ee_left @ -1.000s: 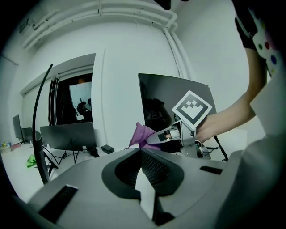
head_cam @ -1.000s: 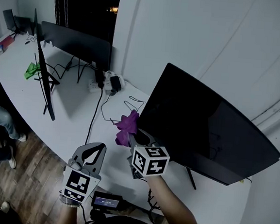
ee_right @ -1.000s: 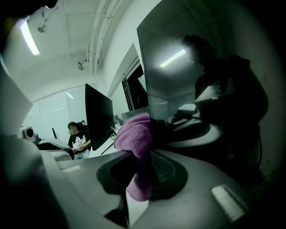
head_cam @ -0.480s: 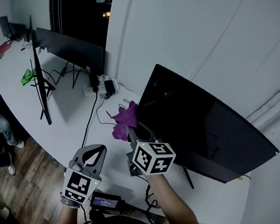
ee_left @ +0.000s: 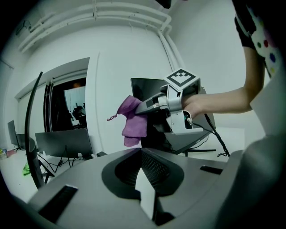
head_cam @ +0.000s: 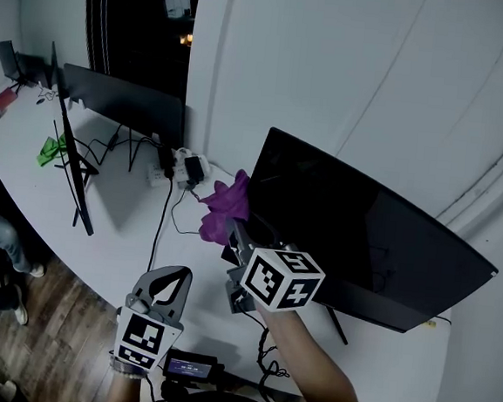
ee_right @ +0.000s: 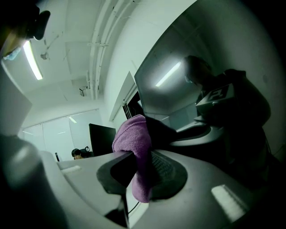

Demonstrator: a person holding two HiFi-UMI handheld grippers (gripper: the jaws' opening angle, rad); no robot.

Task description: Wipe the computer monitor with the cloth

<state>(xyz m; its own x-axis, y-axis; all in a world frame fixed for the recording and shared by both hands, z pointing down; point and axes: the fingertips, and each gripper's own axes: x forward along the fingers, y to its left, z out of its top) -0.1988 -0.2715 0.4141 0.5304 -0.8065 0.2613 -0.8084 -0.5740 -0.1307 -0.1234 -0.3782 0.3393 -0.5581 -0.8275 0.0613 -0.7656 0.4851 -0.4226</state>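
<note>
Head view shows the right gripper [head_cam: 234,235], clamped on the purple cloth [head_cam: 225,202], has carried it up from near the bench [head_cam: 118,228] to the monitor [head_cam: 362,240] at its upper left edge, so wiping looks about to begin. Left gripper [head_cam: 167,283] hangs low, jaws together on nothing.

The cloth [head_cam: 225,204] looks fuzzy, the monitor [head_cam: 362,240] glossy, the table [head_cam: 118,228] seemingly matt.
</note>
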